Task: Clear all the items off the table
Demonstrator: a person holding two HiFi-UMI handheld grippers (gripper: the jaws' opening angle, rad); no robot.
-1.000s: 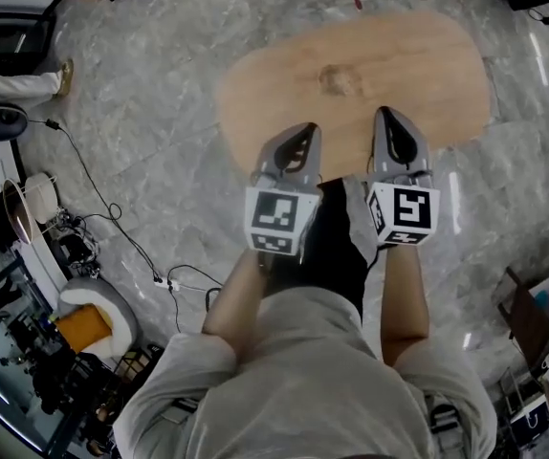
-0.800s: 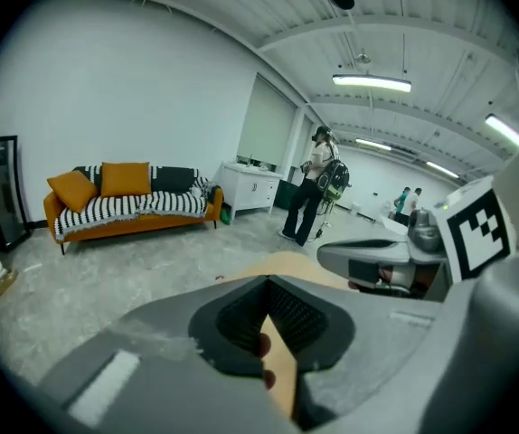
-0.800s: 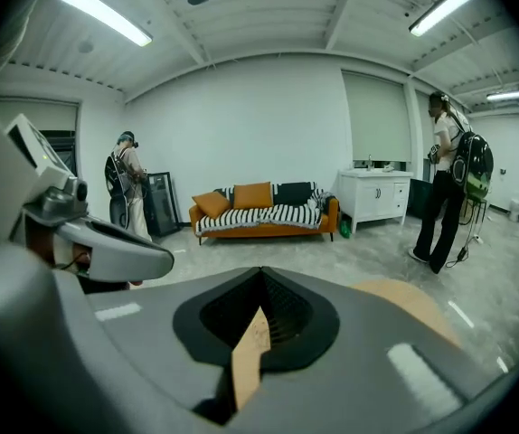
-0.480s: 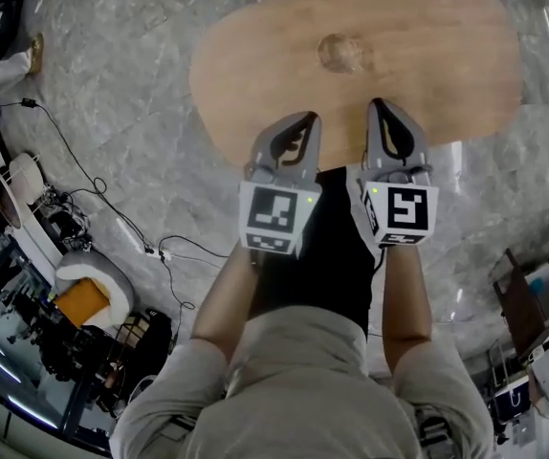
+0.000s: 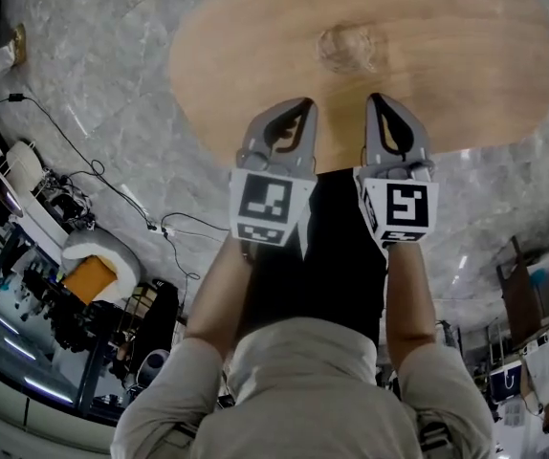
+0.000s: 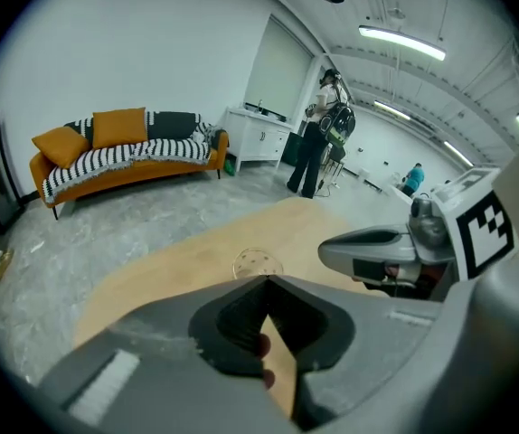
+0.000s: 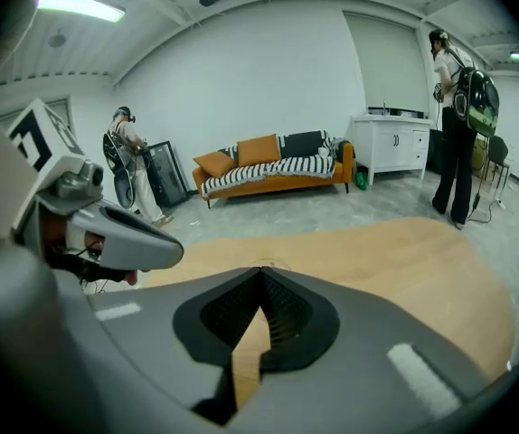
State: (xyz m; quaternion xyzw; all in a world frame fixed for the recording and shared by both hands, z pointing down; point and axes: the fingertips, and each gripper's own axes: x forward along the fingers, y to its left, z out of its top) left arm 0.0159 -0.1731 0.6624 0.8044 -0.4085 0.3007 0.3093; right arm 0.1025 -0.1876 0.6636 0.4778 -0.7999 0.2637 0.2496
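**A:** ok so what's actually on there right now?

**B:** just one clear round thing [image 5: 349, 46], see-through, with a dotted look. It sits about mid-surface [image 5: 466, 75], a bit toward the far side. Can't tell if it's a cup or a lid tbh. The surface is a light wooden oval.

**A:** and the grippers? holding anything?

**B:** nope. The left gripper [image 5: 303, 108] is clenched, tips pressed together with nothing between them. The right gripper [image 5: 378, 103] is the same, tips meeting and empty. They're side by side with their tips over the near edge of the surface, both pointing in toward the clear thing and well apart from it.

**A:** anything around it?

**B:** grey marble-looking floor [image 5: 112, 84] all round the surface. There are black cables [image 5: 112, 194] and some cluttered gear on the floor off its left side. Beyond the far side there's an orange sofa [image 6: 124, 156] with a striped throw against the wall, and a white cabinet [image 7: 391, 143] next to that. A person with a backpack [image 7: 454, 125] is standing past the far right end.
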